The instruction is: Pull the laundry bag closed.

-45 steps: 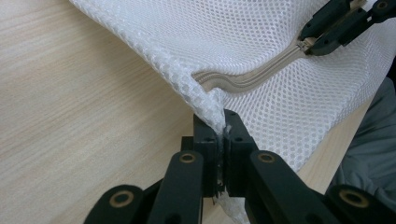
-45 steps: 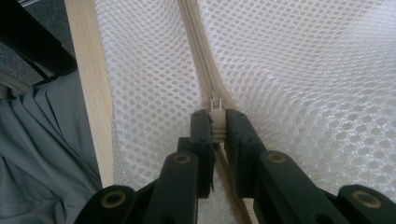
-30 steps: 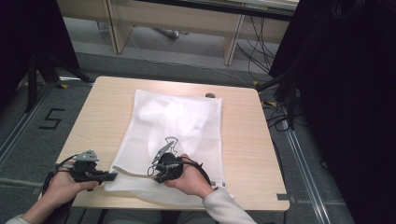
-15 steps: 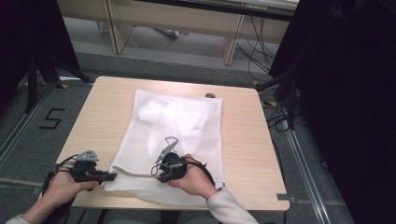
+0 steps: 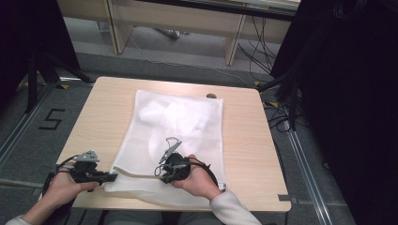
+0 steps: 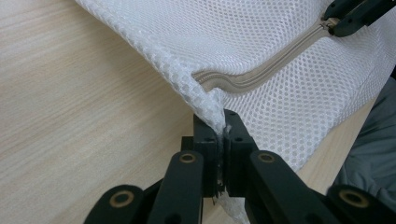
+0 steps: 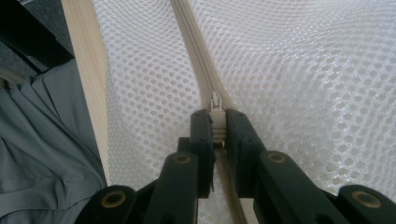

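Note:
A white mesh bag [image 5: 187, 131] lies flat on the wooden table [image 5: 103, 117], with something white bunched inside near its far end. A beige zipper [image 6: 261, 74] runs along its near edge. My left gripper [image 5: 112, 176] is at the bag's near left corner, and the left gripper view has the jaws [image 6: 222, 128] shut on that mesh corner. My right gripper [image 5: 163, 178] is farther right along the same edge. In the right gripper view it [image 7: 218, 122] is shut on the zipper pull [image 7: 215, 105]. The right gripper's tips [image 6: 332, 25] also appear far off in the left gripper view.
A small dark object [image 5: 211, 96] sits at the table's far edge. The near table edge [image 7: 81, 60] runs just beside the bag, with the person's grey clothing [image 7: 42, 140] below it. Wooden furniture legs and cables stand on the floor beyond; dark curtains hang at right.
The right gripper has shifted very slightly to the right along the bag's near edge. The left gripper has kept still.

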Tool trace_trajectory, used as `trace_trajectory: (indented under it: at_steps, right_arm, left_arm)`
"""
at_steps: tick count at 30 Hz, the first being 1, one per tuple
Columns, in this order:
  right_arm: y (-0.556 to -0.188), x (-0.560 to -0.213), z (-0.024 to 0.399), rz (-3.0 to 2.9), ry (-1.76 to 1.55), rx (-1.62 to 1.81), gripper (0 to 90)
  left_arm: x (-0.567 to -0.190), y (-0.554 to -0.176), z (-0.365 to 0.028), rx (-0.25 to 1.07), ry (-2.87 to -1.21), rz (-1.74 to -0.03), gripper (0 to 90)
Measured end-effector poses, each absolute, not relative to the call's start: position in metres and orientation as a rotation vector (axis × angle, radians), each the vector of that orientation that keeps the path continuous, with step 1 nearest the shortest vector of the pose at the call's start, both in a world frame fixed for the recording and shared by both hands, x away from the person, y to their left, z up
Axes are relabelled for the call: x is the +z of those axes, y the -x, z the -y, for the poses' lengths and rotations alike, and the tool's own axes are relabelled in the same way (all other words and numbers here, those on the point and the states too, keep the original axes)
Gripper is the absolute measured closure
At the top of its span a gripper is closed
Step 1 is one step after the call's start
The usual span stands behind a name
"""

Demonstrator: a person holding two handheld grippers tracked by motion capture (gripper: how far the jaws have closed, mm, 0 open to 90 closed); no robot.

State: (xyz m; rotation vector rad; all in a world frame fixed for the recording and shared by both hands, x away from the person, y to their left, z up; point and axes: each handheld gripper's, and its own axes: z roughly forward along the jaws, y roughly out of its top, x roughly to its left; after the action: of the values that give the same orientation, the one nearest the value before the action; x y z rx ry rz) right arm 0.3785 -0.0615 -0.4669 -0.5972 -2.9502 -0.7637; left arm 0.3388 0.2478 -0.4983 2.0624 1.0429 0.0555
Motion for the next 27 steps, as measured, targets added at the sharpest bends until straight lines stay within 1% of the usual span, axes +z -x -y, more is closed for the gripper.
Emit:
trace_trajectory:
  at_steps: [27]
  right_arm:
    - [-0.376, -0.464, 0.081, 2.942, 0.641, -0.745, 82.3]
  left_arm:
    - [-0.499, -0.339, -0.248, 0.048, -2.073, -1.053, 85.8]
